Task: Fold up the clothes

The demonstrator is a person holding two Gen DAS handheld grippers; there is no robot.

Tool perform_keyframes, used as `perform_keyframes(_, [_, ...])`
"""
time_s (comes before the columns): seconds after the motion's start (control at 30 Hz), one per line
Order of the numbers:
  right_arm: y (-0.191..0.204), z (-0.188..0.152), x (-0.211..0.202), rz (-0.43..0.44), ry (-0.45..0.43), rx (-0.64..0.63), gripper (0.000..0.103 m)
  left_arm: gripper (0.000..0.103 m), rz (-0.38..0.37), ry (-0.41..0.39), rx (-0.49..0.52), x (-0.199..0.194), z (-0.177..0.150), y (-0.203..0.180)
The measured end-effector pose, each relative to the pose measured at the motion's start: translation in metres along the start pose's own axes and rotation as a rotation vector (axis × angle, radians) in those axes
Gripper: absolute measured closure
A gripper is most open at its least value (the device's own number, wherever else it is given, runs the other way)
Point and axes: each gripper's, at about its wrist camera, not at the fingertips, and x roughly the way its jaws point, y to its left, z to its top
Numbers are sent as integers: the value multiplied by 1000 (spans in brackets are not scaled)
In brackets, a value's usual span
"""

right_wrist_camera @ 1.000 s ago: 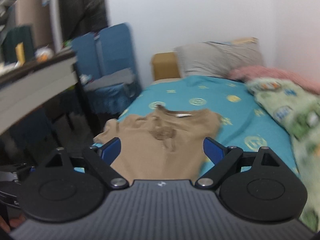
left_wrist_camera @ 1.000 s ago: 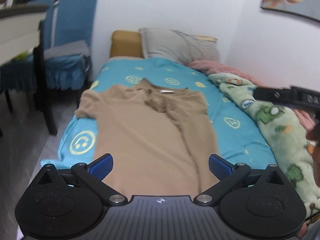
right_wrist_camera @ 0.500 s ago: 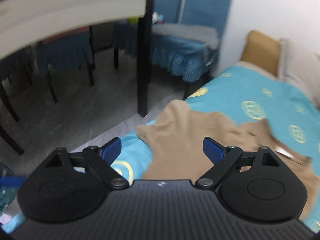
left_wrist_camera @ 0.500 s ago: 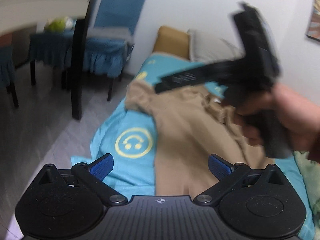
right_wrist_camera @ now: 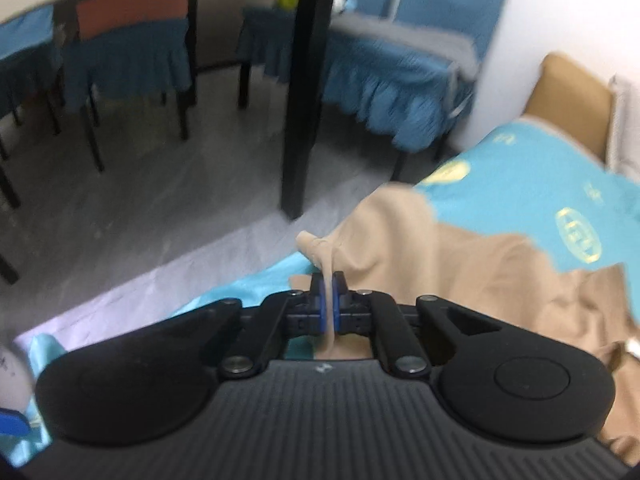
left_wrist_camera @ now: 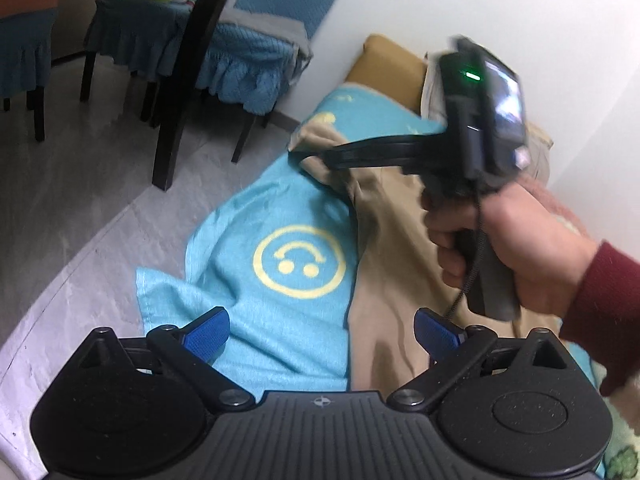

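Note:
A tan shirt lies spread on a bed with a turquoise smiley-print sheet. My left gripper is open and empty, hovering over the sheet beside the shirt's lower left edge. My right gripper is shut on the shirt's left sleeve, with cloth pinched between its blue pads. In the left wrist view the right gripper reaches across to that sleeve, held by a hand in a dark red cuff. The shirt also shows in the right wrist view.
A black table leg and blue-covered chairs stand on the grey floor left of the bed. A tan headboard cushion and pillow are at the bed's head. A green patterned blanket lies at the right edge.
My right gripper has closed on the shirt's left sleeve; it was open half a second ago. Both grippers have swung left toward the bed's edge.

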Motion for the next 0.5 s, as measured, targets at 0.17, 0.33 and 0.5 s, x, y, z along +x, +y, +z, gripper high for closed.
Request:
perform_keyframes(0.17, [-46, 2, -71, -110, -181, 140, 98, 3, -142, -143, -29, -28, 3, -8])
perform_keyframes(0.33, [-107, -33, -129, -279, -243, 362, 98, 3, -211, -183, 55, -41, -2, -30])
perform_keyframes(0.5, [-149, -103, -142, -384, -95, 480, 96, 3, -193, -153, 148, -33, -11, -49])
